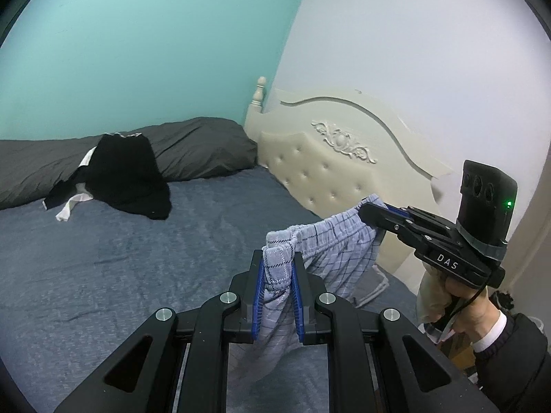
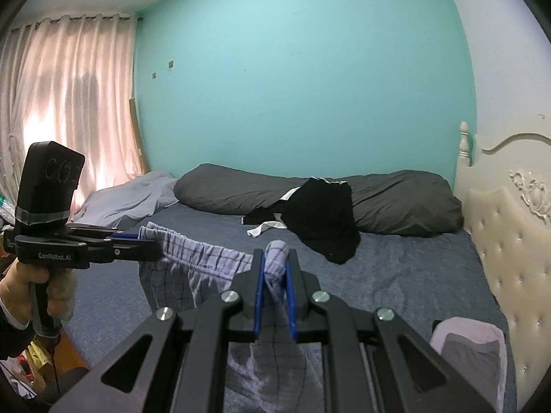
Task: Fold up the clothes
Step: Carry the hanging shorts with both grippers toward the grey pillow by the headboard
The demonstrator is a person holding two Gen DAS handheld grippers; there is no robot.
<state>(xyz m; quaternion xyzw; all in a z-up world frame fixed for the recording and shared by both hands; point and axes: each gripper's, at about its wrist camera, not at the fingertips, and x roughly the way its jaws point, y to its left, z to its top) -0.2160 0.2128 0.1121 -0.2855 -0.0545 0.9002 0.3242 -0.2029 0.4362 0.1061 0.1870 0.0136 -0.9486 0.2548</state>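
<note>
Nearest, both views: 2 tools, each nearly closed, blue pads pinching the waistband of 1 pair of light-blue plaid shorts [image 1: 330,251]. Left tool [image 1: 278,272] clamps one bunched end of the band; right tool [image 2: 275,268] clamps the other end. Shorts hang stretched betw. the 2 tools, raised above the bed, legs drooping below the band. Each tool is held by a hand: right hand [image 1: 461,296] w/ dark sleeve and white cuff, left hand [image 2: 20,296] at the frame edge.

Containers: none visible.

Surface: bed w/ blue-grey cover [image 1: 113,258], slightly wrinkled. Right wrist view, low right: 1 pale pinkish-grey garment [image 2: 468,354] lying on the cover near the headboard. Farther back: 1 black garment w/ white trim [image 1: 127,179], crumpled, draped partly over 1 long dark-grey pillow [image 1: 203,148] along the far wall. 1 lighter blue-grey pillow or bedding bundle [image 2: 127,199] at the curtain end.

Room: cream tufted headboard [image 1: 320,168] w/ carved ornament and 1 visible turned post; teal wall [image 2: 303,79] behind the bed; white wall behind the headboard; pink curtain [image 2: 69,103], backlit. Clutter on the floor below the left hand, too unclear to identify.
</note>
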